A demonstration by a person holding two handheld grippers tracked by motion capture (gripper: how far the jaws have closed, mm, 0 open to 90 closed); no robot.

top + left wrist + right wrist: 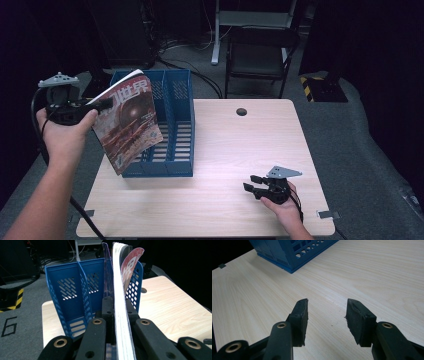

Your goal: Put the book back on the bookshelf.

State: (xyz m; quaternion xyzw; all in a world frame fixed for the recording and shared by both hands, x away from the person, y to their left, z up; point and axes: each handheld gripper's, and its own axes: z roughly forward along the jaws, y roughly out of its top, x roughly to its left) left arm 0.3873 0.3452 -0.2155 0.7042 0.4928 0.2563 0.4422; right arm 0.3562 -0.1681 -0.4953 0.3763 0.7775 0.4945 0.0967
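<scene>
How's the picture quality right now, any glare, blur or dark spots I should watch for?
High view: table evenly lit, surroundings near black, soft overall. Left gripper view: magazine edge washed out bright, blue file rack sharp. Right gripper view: crisp wood grain, the right gripper casting only faint shadow.

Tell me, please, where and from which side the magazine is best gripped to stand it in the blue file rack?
Probably as now: the left tongs pinch the magazine across its thin edge, near the upper left corner, coming from the left. It is flat and floppy, so a bite across its thickness lets it hang upright, lower edge toward the blue file rack.
</scene>
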